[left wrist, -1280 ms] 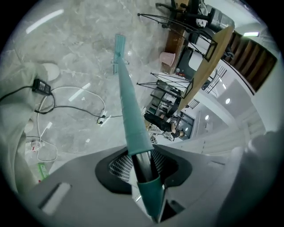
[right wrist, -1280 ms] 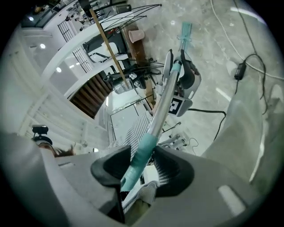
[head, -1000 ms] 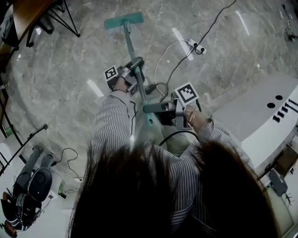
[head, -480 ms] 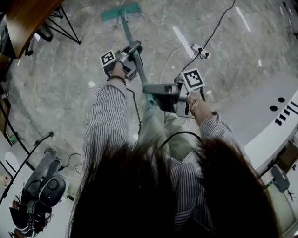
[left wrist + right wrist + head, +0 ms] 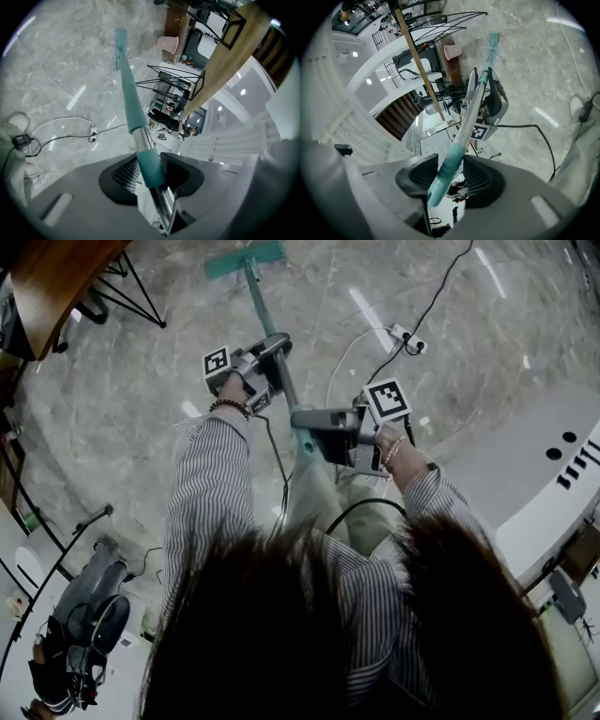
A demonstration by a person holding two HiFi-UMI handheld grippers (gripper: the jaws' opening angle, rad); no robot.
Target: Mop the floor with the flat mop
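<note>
The flat mop has a teal head (image 5: 246,259) lying on the grey marble floor at the top of the head view, and a teal and silver handle (image 5: 267,320) that slants back toward me. My left gripper (image 5: 270,351) grips the handle mid-shaft; in the left gripper view its jaws (image 5: 150,168) are closing with the teal sleeve (image 5: 151,164) between the pads, which touch it. My right gripper (image 5: 302,420) is shut on the handle's teal end grip (image 5: 443,176). From the right gripper view I look along the shaft past the left gripper (image 5: 490,101) to the mop head (image 5: 492,42).
A white power strip (image 5: 411,338) with trailing cables lies on the floor right of the handle. A wooden table (image 5: 56,277) and black chair legs (image 5: 141,287) stand at the top left, with a pink bin (image 5: 168,44) nearby. A white counter (image 5: 562,474) curves along the right. Dark equipment (image 5: 84,606) sits at the bottom left.
Both grippers and the mop have slid forward across the floor, with the mop head nearer the top edge of the head view. Since the middle frame they have hardly shifted.
</note>
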